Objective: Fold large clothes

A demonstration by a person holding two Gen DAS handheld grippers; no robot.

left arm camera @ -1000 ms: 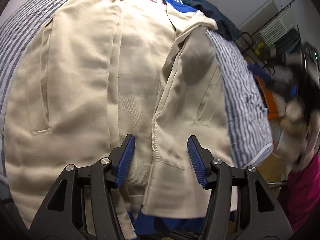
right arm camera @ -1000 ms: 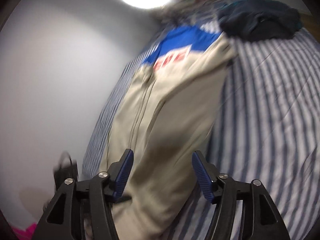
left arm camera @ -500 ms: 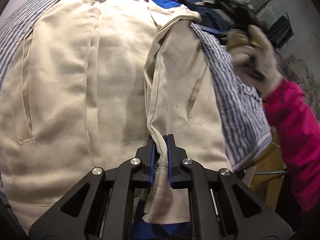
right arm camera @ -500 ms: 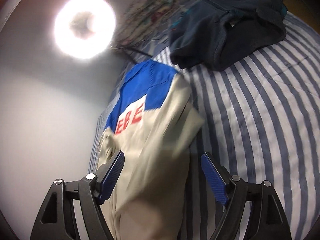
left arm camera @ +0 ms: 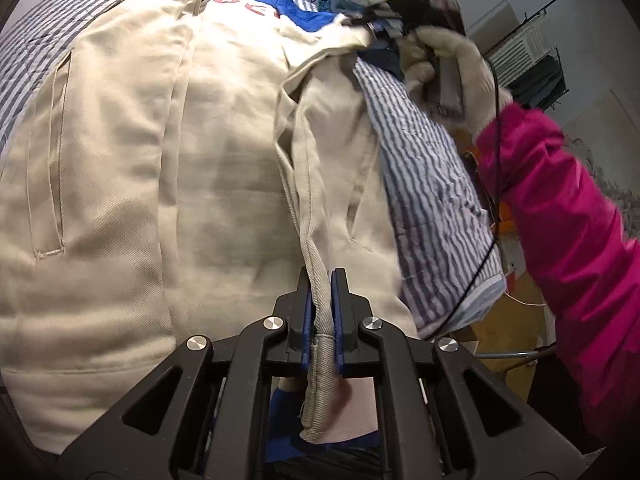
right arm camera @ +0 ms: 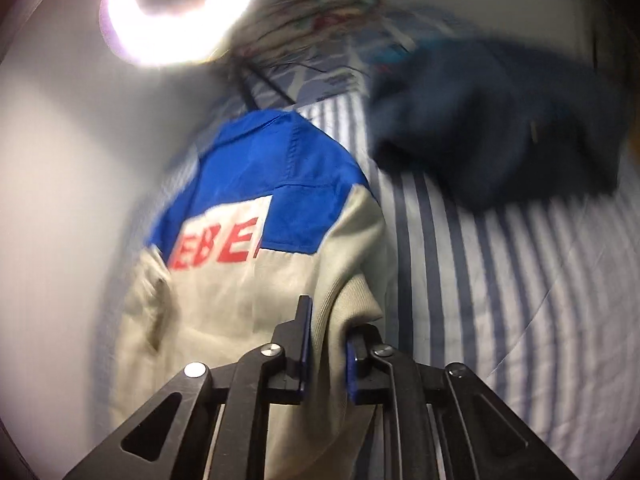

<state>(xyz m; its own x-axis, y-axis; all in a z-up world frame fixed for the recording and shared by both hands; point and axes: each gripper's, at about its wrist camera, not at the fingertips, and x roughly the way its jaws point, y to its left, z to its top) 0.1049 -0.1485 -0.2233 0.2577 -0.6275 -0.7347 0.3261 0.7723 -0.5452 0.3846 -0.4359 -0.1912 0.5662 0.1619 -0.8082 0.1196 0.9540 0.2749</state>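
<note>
The beige cotton work jacket with a blue yoke and red lettering (left arm camera: 208, 152) lies spread on the blue-and-white striped bed (right arm camera: 500, 300). The left gripper (left arm camera: 320, 300) has its fingers clamped on the jacket's near hem edge. The right gripper (right arm camera: 326, 344), fingers just closed, pinches a far fold by the shoulder.

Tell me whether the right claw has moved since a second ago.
Yes. The right claw travelled up the jacket toward its blue yoke, and its jaws just closed on the fabric.
</note>
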